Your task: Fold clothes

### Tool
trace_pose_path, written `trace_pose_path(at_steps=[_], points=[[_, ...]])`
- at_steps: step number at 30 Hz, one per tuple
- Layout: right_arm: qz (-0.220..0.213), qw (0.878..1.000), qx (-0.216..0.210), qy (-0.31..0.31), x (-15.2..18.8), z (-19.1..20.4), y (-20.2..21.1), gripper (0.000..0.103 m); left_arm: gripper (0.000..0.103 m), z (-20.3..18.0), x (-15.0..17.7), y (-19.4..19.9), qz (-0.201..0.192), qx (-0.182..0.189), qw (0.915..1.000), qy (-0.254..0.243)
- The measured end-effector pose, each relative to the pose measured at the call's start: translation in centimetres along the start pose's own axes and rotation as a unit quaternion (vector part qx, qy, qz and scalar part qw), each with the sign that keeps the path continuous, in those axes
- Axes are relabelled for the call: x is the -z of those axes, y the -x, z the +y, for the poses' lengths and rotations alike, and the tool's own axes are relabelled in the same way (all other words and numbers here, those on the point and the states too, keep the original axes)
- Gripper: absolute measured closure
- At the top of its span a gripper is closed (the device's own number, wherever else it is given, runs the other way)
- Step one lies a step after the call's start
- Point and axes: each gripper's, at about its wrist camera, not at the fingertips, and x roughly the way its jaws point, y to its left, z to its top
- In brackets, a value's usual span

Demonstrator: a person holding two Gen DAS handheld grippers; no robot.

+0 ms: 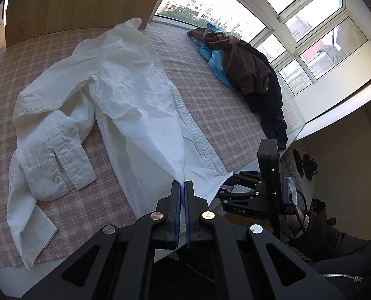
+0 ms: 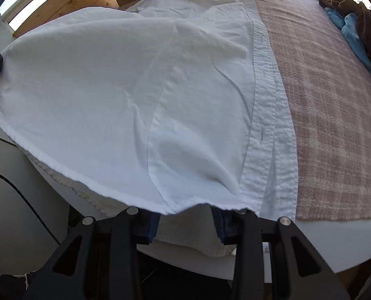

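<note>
While the shirt (image 1: pixel 125 95) lies on the plaid blanket (image 1: pixel 223 115), both tongs sit at its hem.
Left gripper (image 1: pixel 183 187) pinches the hem; right gripper (image 2: pixel 185 221) gapes wide, hem draped over it.

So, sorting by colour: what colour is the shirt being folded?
White shirt, clearest in the left wrist view.

Both wrist views closely share the white shirt (image 1: pixel 125 95).
</note>
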Motion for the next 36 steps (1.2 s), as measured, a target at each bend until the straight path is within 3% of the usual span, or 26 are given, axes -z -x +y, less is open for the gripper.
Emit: trace_pose_path(at_steps=[3,7,10,11,14,15,21,27,31,34,36], points=[[-0.002,0.996,-0.052,-0.072,-0.1,-3.3,1.3,0.068,0.101,0.4,0.3,0.1,-0.001,0.004,1.0000,0.004],[0.002,0.997,-0.044,-0.067,-1.1,-3.6,1.6,0.068,0.101,0.0,0.1,0.4,-0.005,0.009,0.9999,-0.005],[0.005,0.989,-0.099,-0.109,-7.7,-5.8,0.4,0.068,0.101,-0.1,0.1,0.1,-0.003,0.005,0.9999,-0.010],[-0.010,0.990,-0.086,-0.111,-7.8,-7.2,-0.3,0.068,0.101,-0.1,0.2,0.0,-0.002,0.004,0.9999,-0.012],[-0.067,0.993,0.010,-0.096,-7.9,-6.8,0.7,0.068,0.101,1.6,1.6,-1.0,0.013,-0.012,0.9998,0.004],[-0.071,0.993,0.020,-0.088,-7.8,-7.1,0.8,0.068,0.101,2.2,2.0,-1.3,0.018,-0.018,0.9996,0.009],[-0.038,0.995,0.003,-0.089,-5.6,-10.3,2.0,0.068,0.102,6.0,4.7,-3.1,0.045,-0.047,0.9969,0.045],[-0.004,0.999,-0.005,-0.044,-4.9,-9.6,2.3,0.068,0.103,7.9,5.2,-2.0,0.028,-0.046,0.9959,0.073],[0.014,0.999,-0.019,-0.023,-5.0,-8.9,3.2,0.068,0.103,7.0,6.1,-1.5,0.011,-0.024,0.9969,0.074],[0.014,0.999,-0.031,-0.019,-6.1,-8.6,4.8,0.068,0.082,5.4,7.4,-2.1,0.003,-0.026,0.9973,0.069],[0.012,0.999,-0.039,-0.003,-7.9,-8.2,6.0,0.066,0.078,4.4,7.9,-2.9,0.005,-0.046,0.9971,0.061]])
